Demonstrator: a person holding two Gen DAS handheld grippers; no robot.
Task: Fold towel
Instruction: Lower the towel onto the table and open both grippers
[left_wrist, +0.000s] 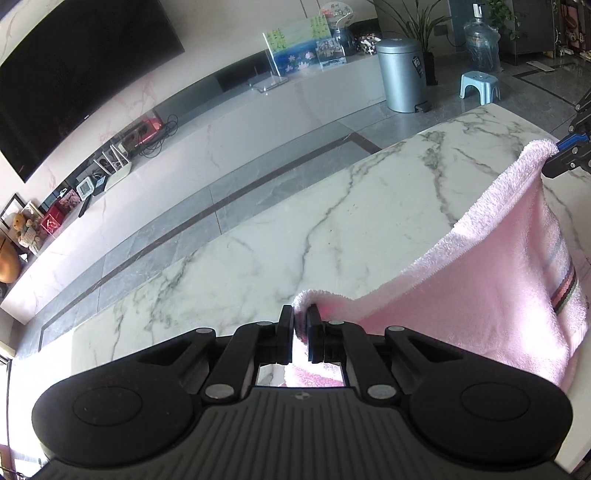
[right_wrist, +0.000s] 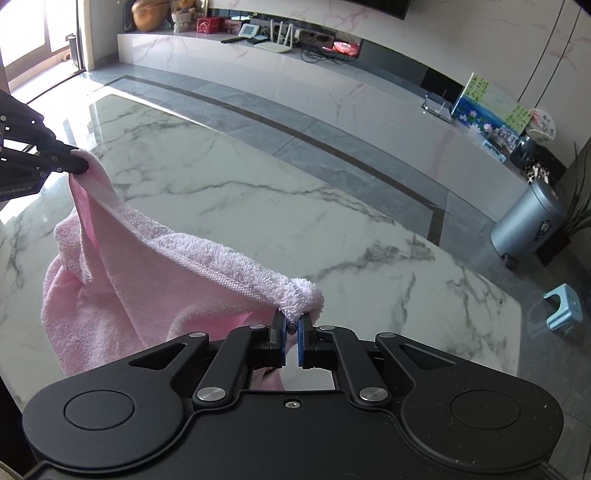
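The left tool (left_wrist: 300, 325) and right tool (right_wrist: 291, 328) are each clenched on a corner of the pink towel (right_wrist: 147, 288), which sags between them above the marble desk (right_wrist: 258, 206). No finished fold shows; laying it down and folding seem left.

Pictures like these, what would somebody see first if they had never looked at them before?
The pink towel first: it hangs over the marble table, stretched between two black grippers. The right gripper pinches one corner near the camera, and the left gripper pinches the other. Behind, a silver bin stands on the grey floor.
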